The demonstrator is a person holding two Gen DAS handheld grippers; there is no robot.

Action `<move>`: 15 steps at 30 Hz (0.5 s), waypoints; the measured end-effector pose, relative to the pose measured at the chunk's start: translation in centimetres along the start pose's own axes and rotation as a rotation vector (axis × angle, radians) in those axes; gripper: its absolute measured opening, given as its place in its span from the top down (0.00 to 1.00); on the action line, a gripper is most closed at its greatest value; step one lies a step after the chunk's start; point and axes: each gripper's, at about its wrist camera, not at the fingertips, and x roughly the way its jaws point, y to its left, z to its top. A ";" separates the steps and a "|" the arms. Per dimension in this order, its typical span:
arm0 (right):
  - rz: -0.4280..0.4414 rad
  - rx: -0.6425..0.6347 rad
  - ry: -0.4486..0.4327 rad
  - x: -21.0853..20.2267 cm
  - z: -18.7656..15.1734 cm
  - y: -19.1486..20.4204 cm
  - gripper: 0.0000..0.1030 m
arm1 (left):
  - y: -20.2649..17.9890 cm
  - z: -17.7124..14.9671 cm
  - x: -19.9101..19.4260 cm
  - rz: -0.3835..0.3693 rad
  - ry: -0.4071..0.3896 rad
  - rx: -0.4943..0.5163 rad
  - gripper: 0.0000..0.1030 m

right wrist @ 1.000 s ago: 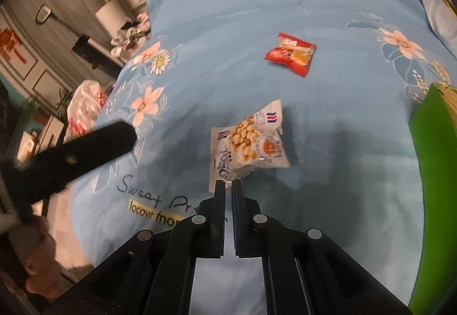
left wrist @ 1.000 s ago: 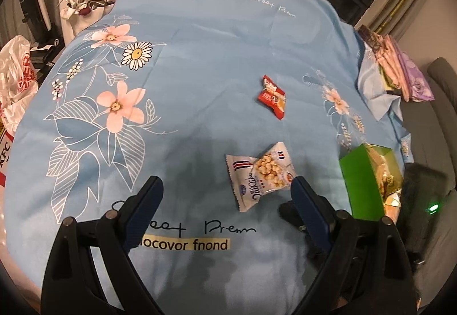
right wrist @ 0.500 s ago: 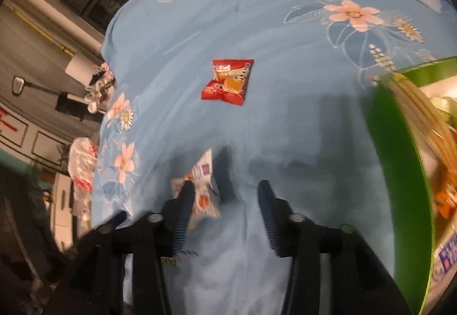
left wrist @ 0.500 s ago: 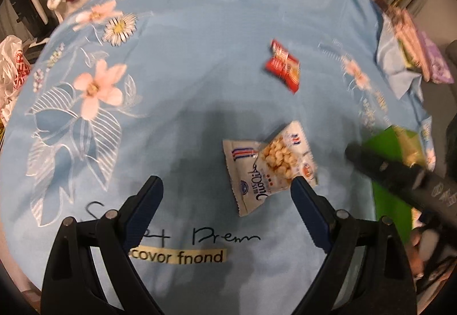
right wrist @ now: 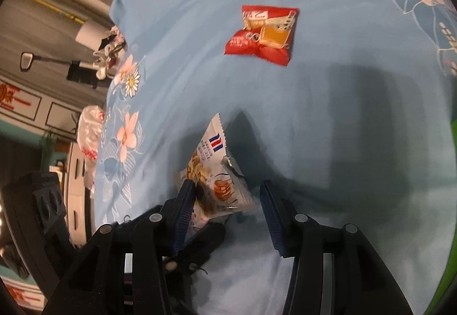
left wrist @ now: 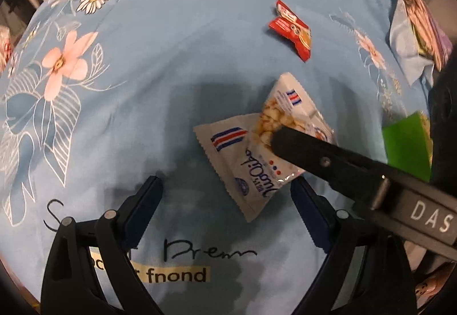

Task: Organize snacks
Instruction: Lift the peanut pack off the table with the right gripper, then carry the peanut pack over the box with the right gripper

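In the left wrist view, the left gripper (left wrist: 225, 202) is seen spread wide at bottom centre. A white snack packet (left wrist: 257, 155), printed with red-blue stripes and nuts, lies right of centre on the blue floral cloth (left wrist: 160, 64), overlapped by the right gripper (left wrist: 278, 139). A red packet (left wrist: 292, 29) lies upper right.

In the right wrist view, the right gripper (right wrist: 225, 201) is held apart around the white snack packet (right wrist: 212, 175), low centre; the red packet (right wrist: 264, 34) lies above.

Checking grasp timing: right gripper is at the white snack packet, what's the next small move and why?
Probably close the right gripper on the white snack packet. Its open fingers already straddle the packet's near end, which is tilted up off the blue cloth. The left gripper is open and short of the packet.
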 end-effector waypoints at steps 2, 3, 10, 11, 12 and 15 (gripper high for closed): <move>0.033 0.000 0.000 0.2 -0.1 -0.1 0.60 | -0.2 -0.3 0.1 0.015 -0.019 0.023 0.12; 0.062 0.003 0.005 0.4 -0.2 -0.2 0.62 | -0.3 -0.4 0.0 0.020 -0.032 0.036 0.15; 0.121 -0.003 -0.011 0.8 -1.4 0.4 0.66 | -0.9 -0.5 0.0 0.050 -0.085 0.102 0.49; 0.119 -0.007 -0.020 0.7 -1.6 0.6 0.66 | -1.0 -0.5 -0.1 0.042 -0.086 0.106 0.52; 0.119 -0.007 -0.026 0.5 -1.7 0.6 0.66 | -1.1 -0.4 -0.2 0.041 -0.090 0.107 0.52; 0.156 0.019 -0.060 -0.5 -1.9 0.3 0.66 | -1.4 -0.6 -1.3 0.022 -0.120 0.115 0.54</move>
